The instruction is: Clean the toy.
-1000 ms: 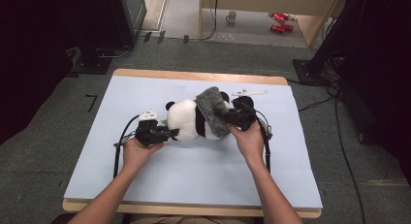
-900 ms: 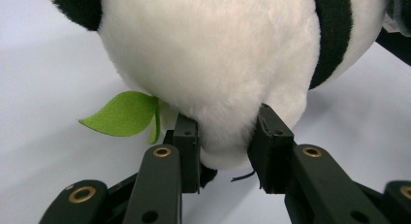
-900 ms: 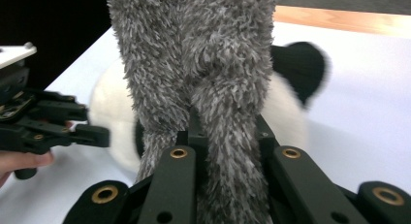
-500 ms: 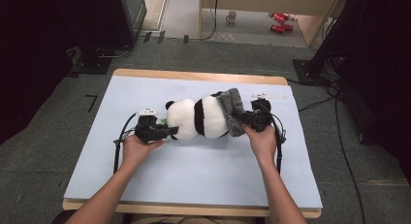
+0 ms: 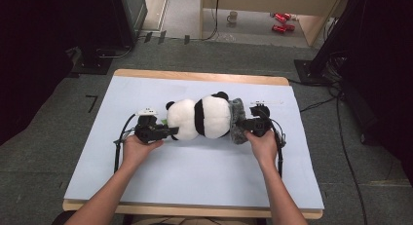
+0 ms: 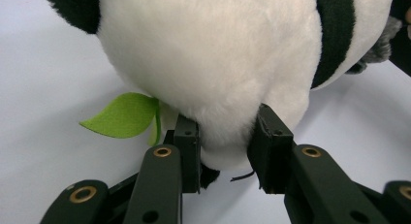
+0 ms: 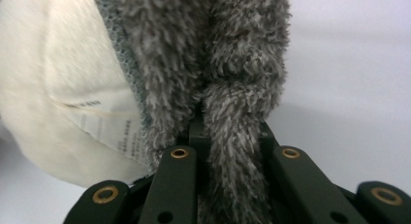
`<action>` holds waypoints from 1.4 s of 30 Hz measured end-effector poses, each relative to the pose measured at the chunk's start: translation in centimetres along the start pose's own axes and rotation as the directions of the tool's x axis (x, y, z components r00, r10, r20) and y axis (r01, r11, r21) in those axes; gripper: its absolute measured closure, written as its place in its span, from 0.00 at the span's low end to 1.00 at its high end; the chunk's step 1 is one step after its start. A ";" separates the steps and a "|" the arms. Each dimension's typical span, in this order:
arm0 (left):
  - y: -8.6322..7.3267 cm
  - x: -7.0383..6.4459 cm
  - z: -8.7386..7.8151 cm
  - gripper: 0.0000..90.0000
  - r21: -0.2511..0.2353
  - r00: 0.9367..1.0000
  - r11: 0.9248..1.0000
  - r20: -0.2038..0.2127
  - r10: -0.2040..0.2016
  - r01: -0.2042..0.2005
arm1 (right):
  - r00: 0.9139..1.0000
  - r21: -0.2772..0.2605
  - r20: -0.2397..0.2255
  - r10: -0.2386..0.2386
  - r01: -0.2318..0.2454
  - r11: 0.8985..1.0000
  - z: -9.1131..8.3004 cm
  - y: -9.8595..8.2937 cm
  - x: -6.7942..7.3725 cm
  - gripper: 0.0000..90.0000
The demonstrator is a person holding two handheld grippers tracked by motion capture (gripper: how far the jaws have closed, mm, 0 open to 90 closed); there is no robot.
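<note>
High view: the panda (image 5: 202,117) lies mid-tabletop (image 5: 195,186), its face hidden. The left gripper (image 5: 171,132) pinches its white end; the right gripper (image 5: 239,123) pinches the grey cloth (image 5: 237,119), label unreadable.

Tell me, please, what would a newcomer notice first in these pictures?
First, the plush panda lying in the middle of the pale blue table. The left gripper pinches its white end beside a green felt leaf, and the right gripper clamps the grey furry garment at its other end.
</note>
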State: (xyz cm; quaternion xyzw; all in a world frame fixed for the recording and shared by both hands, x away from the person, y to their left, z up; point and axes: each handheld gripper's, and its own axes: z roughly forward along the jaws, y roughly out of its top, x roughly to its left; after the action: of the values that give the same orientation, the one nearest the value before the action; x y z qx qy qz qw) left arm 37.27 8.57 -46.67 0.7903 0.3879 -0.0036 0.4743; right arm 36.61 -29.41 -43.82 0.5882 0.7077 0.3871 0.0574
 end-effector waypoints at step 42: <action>-0.4 -0.4 -0.2 0.79 0.012 0.998 0.998 -0.008 0.066 -0.066 | 0.998 0.011 0.037 -0.042 0.041 0.999 1.3 0.5 0.4 0.88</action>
State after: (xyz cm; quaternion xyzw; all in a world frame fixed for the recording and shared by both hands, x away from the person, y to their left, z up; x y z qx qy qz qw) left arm 36.67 8.56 -46.76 0.8053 0.3638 0.0133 0.4680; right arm 37.59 -28.40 -44.30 0.5808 0.7206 0.3711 0.0758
